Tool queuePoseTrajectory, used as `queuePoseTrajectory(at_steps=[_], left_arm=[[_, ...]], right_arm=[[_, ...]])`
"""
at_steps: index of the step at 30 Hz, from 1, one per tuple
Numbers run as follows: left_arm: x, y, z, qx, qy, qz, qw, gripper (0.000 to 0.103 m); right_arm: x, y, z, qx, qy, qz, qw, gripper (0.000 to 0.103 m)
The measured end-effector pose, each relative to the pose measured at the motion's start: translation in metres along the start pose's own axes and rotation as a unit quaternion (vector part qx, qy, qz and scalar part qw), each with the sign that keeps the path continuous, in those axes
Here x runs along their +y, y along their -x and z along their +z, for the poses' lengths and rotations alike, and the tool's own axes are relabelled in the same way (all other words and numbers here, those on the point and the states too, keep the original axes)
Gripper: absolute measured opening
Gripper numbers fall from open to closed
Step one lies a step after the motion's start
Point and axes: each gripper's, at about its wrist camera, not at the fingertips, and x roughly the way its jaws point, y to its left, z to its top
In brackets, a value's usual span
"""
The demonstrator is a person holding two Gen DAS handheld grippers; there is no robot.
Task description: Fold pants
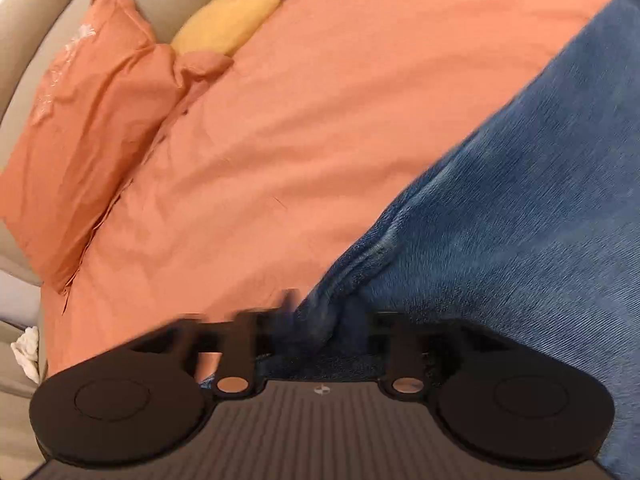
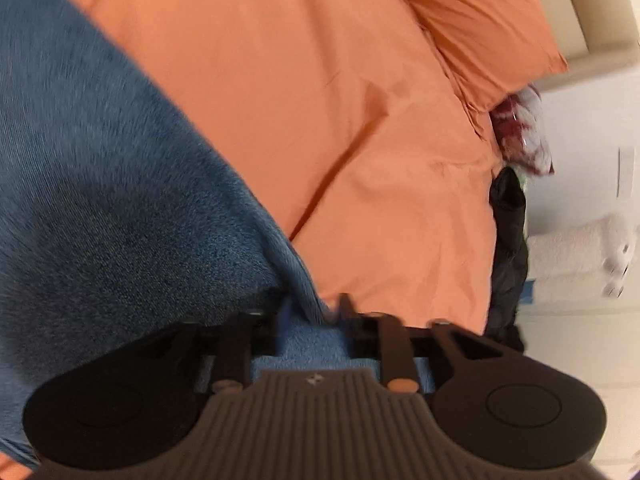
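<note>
While both views are motion-blurred, the layout reads clearly enough: blue denim pants (image 1: pixel 500 200) lie spread on a bed covered by an orange duvet (image 1: pixel 300 120). Left gripper (image 1: pixel 316 320) has a bunched fold of the pants drawn in between its fingers, near what looks like a seamed edge; fingertips are smeared, so the exact closure is uncertain, but denim fills the gap and appears pinched. Right gripper (image 2: pixel 312 312) likewise has denim between its fingers, gripped at the edge of the pants (image 2: pixel 120 160) where cloth meets duvet (image 2: pixel 320 100); tips blurred here too. In the left view the pants run from the gripper up toward the right edge of the bed; in the right view they run up toward the left. Whether the gripped portions are lifted off the duvet, cannot tell. Toward the head of the bed: an orange pillow (image 1: pixel 88 120) with a yellow cushion (image 1: pixel 228 20) just beside it, against a beige headboard (image 1: pixel 32 20). Right view shows a second orange pillow (image 2: pixel 480 20), and a dark garment (image 2: pixel 508 240) hanging at the bed's side edge.
</note>
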Motion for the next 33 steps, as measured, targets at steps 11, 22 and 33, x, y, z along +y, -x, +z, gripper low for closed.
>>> queuePoseTrajectory(at_steps=[11,22,33], left_arm=[[0.037,0.044,-0.054,0.036,0.074,0.023,0.9963,0.073],[0.038,0.050,-0.090,0.096,0.121,0.054,0.9865,0.067],[0.032,0.040,-0.097,0.114,0.134,0.056,0.9828,0.068]], right_arm=[[-0.108,0.001,-0.135,0.038,-0.332,0.097,0.938,0.047],[-0.098,-0.052,-0.232,0.021,-0.589,0.193,0.784,0.037],[-0.114,-0.027,-0.238,-0.022,-0.623,0.165,0.764,0.007]])
